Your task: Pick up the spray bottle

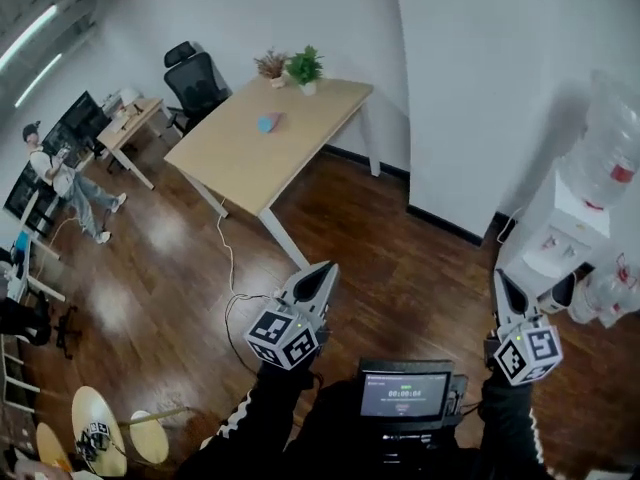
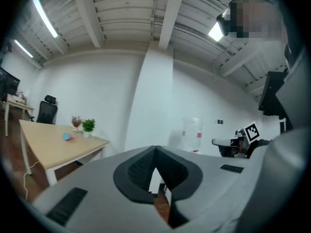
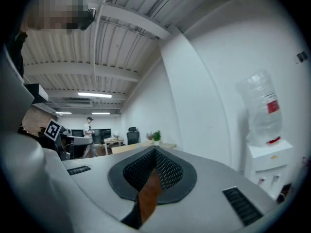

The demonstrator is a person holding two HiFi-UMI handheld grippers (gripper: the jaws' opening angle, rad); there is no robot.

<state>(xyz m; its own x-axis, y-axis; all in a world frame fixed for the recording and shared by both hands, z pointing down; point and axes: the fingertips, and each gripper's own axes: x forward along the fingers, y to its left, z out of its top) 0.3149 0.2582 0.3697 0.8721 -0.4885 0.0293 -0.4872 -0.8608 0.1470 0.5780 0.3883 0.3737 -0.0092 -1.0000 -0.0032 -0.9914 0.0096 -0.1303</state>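
Note:
I see no clear spray bottle. A small blue object lies on the light wooden table far ahead; it is too small to tell what it is. It shows in the left gripper view too, as a blue object on the table. My left gripper and right gripper are held level over the wooden floor, far from the table, both shut and empty. In the gripper views the left gripper and right gripper show their jaws meeting at the tips.
Two potted plants stand at the table's far end, with a black office chair behind. A water dispenser with its bottle stands at the right by a white pillar. A person stands at desks on the left. A cable trails over the floor.

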